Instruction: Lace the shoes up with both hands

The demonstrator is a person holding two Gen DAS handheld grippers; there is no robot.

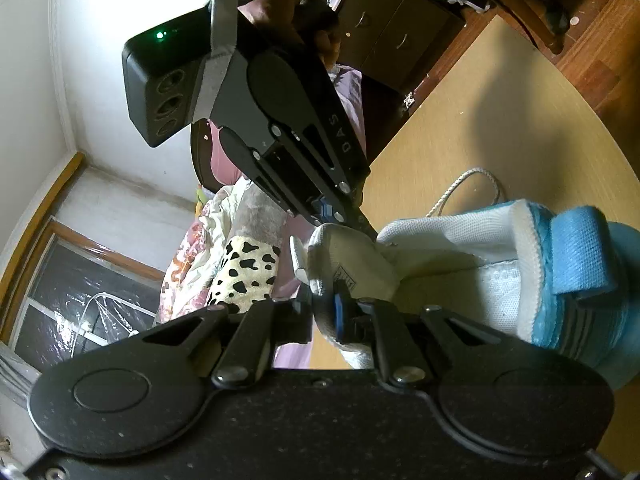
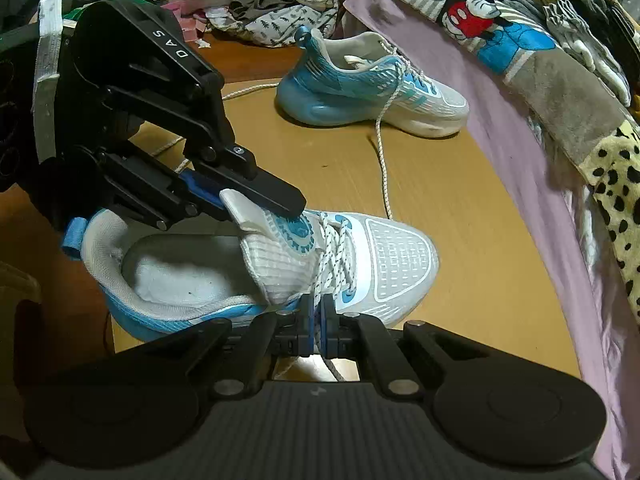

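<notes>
A white and blue sneaker (image 2: 392,256) lies on the wooden table, toe to the right. My left gripper (image 2: 240,208) is shut on the shoe's white tongue (image 2: 256,220) and holds it up; in the left wrist view the tongue (image 1: 344,252) sits between its pads. My right gripper (image 2: 318,320) is shut on the white speckled lace (image 2: 336,256) at the shoe's near side. A lace end hangs below it. In the left wrist view the right gripper (image 1: 340,216) is above the shoe's opening (image 1: 460,256).
A second sneaker (image 2: 372,84) stands further back on the table (image 2: 460,208), its loose lace trailing forward. A bed with a pink sheet and heaped clothes (image 2: 560,92) runs along the right edge. Clothes and bags lie at the back.
</notes>
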